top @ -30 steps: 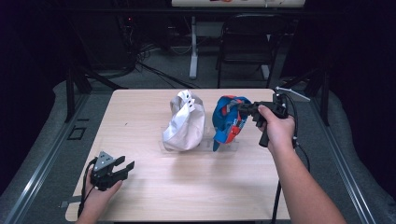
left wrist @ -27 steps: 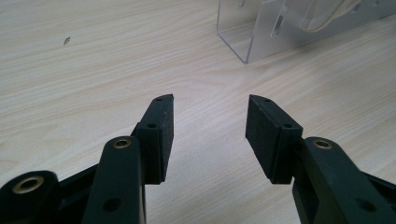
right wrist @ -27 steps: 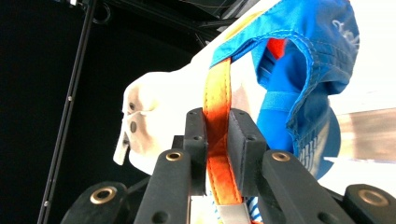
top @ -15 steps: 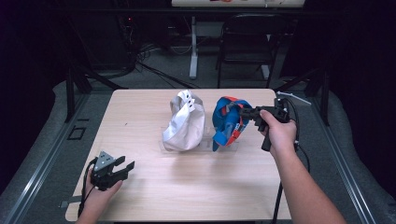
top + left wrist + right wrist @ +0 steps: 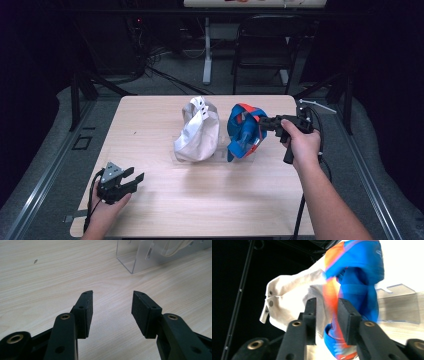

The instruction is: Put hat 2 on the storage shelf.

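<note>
Soft, light blue-orange garment (image 5: pixel 359 282) lies btwn just-opening right gripper (image 5: pixel 327 315) jaws, best pinched at fold; left gripper (image 5: pixel 112 310) held apart, empty.

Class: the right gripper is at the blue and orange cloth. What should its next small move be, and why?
Probably draw back to the right. The right gripper has just been opening its jaws, with the blue and orange cloth draped on the clear stand and a fold between the pads, apparently unpinched.
</note>
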`<act>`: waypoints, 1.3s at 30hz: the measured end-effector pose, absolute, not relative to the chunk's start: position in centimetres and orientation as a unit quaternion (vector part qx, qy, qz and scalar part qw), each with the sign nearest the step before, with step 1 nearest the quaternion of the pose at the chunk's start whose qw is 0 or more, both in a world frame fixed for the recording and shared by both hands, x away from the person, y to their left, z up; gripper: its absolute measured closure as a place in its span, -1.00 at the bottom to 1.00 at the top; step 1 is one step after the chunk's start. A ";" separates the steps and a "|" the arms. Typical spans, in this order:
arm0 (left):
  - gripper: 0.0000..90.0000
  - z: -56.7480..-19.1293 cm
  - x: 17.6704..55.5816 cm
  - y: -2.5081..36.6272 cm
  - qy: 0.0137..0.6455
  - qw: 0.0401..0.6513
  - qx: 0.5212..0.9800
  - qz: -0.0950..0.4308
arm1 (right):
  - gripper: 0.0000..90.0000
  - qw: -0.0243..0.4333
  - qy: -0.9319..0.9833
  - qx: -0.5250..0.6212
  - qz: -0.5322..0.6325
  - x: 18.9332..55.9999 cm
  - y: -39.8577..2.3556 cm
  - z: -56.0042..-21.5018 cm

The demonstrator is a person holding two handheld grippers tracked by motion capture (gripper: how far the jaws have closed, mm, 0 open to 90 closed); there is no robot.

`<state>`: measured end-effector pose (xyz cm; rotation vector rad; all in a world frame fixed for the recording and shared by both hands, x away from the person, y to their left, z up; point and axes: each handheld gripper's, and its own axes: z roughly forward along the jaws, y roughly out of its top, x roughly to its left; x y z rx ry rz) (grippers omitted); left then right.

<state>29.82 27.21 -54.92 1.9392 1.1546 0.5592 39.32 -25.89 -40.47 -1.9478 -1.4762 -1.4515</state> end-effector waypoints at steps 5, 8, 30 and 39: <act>0.16 -54.9 29.8 27.2 0.455 0.396 0.766 0.221 | 0.30 0.123 -0.536 -0.682 -0.481 39.3 -26.0 -40.8; 0.16 -55.0 29.8 27.2 0.455 0.398 0.765 0.222 | 0.23 0.111 -0.552 -0.679 -0.471 39.2 -26.0 -41.2; 0.10 -55.1 29.8 27.2 0.456 0.393 0.766 0.226 | 0.07 0.060 -0.596 -0.681 -0.422 36.8 -26.5 -44.1; 0.07 -55.2 29.8 27.1 0.455 0.392 0.767 0.226 | 0.03 0.034 -0.613 -0.670 -0.418 34.9 -26.5 -46.3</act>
